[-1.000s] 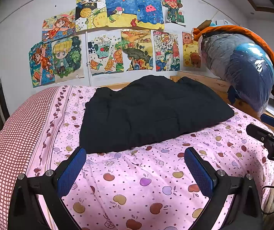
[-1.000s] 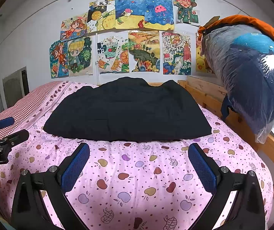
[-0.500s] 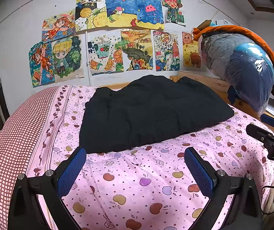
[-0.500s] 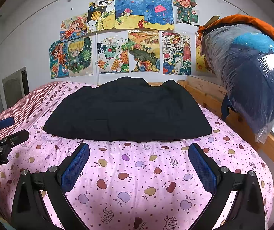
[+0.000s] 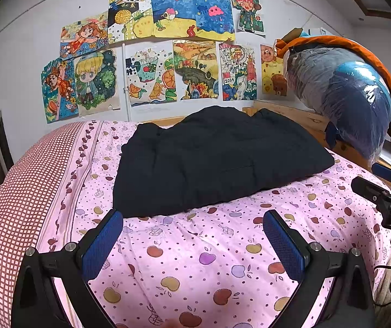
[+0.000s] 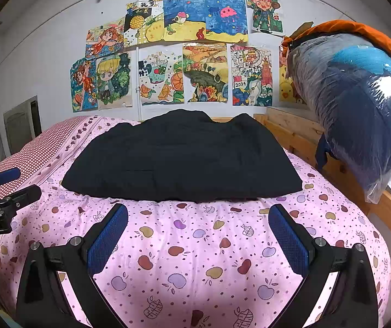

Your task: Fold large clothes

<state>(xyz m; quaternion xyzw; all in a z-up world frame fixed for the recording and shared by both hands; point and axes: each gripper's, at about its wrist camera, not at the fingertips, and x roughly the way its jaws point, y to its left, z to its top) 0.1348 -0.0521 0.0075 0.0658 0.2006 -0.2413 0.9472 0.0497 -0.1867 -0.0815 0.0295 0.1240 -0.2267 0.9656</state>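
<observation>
black garment point(image 5: 217, 161) lies spread on the bed point(image 5: 201, 248), in a roughly rectangular, already doubled-over shape, occupying the far half of the bed toward the wall edge; its near hem runs across the middle of the bed, its far end reaches the headboard side. same garment in the right wrist view point(image 6: 184, 161), flat, a few shallow creases, a faint seam line on the near-left part. left tongs point(image 5: 192, 235) held apart, blue pads wide, nothing between them; they hover above the pink fruit-print cover near the front edge of the bed, just short of the garment's near hem, not touching it. right tongs point(image 6: 198, 229) likewise apart and holding nothing, over the cover near the front edge, short of the hem. each gripper shows at the margin of the other's view: the right one toward the right edge of the bed, the left one toward the left edge. red-checked strip of bedding point(image 5: 17, 199) runs along the left edge of the bed. plastic-wrapped bundle point(image 6: 359, 109) rests on the wooden frame point(image 6: 299, 134) at the right edge. drawings point(image 6: 184, 52) cover the wall behind the far edge.
</observation>
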